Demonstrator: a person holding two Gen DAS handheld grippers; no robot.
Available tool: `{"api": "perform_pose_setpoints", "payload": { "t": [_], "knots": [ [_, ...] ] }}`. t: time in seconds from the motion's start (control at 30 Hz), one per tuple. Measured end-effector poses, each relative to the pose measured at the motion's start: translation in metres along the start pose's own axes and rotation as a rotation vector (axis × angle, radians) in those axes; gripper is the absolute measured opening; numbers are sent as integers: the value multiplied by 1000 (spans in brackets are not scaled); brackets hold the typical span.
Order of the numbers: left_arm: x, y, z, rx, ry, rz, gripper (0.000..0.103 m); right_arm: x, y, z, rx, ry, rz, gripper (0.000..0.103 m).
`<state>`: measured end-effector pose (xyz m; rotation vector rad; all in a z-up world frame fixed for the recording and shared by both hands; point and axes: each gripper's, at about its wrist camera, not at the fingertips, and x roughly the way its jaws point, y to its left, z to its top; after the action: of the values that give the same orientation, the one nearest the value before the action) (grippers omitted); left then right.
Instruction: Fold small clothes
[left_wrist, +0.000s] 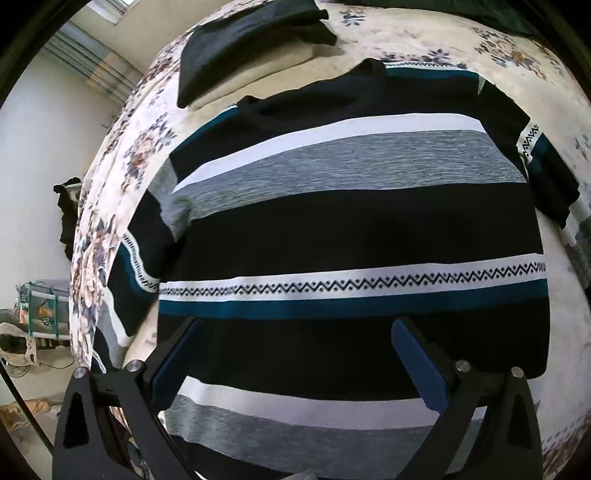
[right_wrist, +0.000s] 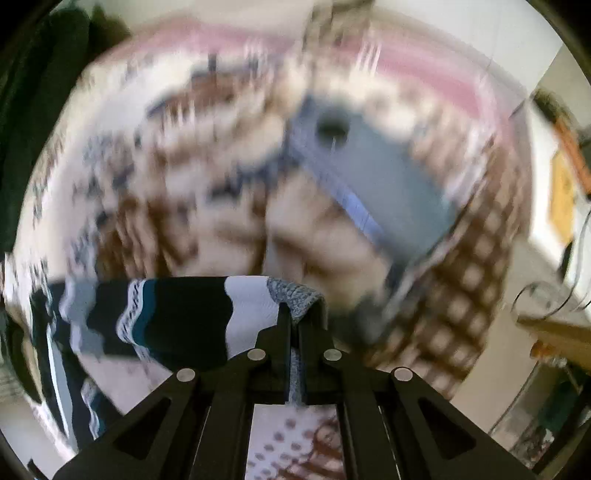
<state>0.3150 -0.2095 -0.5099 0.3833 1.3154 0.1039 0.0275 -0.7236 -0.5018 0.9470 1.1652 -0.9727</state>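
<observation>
Left gripper (left_wrist: 295, 328): I see its jaws spread wide, holding nothing.
Right gripper (right_wrist: 294, 314): mine points down, jaws clamped together.

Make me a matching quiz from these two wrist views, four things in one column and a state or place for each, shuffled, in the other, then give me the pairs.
Column one:
1. left claw
2. right claw
3. striped sweater
4. folded dark garment

Column two:
A. pinched shut on a grey knitted sleeve cuff
B. lying beyond the sweater's collar on the floral bedspread
C. open above the sweater's lower part
D. spread flat, sleeves out to both sides

Pairs: 1-C, 2-A, 3-D, 4-B
</observation>
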Motion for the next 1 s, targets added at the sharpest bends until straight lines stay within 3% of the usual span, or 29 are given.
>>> {"api": "perform_pose_setpoints", "payload": {
  "t": [0.13,0.23,0.27,0.33,0.43,0.53,0.6,0.63,0.8,0.9,1.0],
  "knots": [
    [2,-7,5,5,0,-22,103,-6,17,29,-72,-51,-56,6],
    [4,-8,8,1,7,-28,103,18,27,48,-104,52,-98,26],
    [3,-8,7,-2,9,-30,103,18,24,56,-87,50,-86,31],
    [6,-7,7,-9,10,-34,103,13,18,53,-47,40,-51,49],
    [12,-7,5,-16,26,-32,103,11,2,41,54,118,51,49],
    [19,-5,1,-27,45,-28,103,37,-9,14,183,241,177,52],
    [20,-3,-1,-37,53,-27,103,56,-15,1,277,250,221,63],
    [21,-1,-2,-41,55,-25,103,62,-16,-4,311,236,232,64],
    [24,5,-8,-53,68,-19,103,87,-12,-3,448,155,242,63],
    [24,5,-10,-60,71,-14,103,82,-8,1,478,72,242,13],
    [21,7,-12,-72,69,-17,103,64,9,10,389,-9,205,11]
  ]
}}
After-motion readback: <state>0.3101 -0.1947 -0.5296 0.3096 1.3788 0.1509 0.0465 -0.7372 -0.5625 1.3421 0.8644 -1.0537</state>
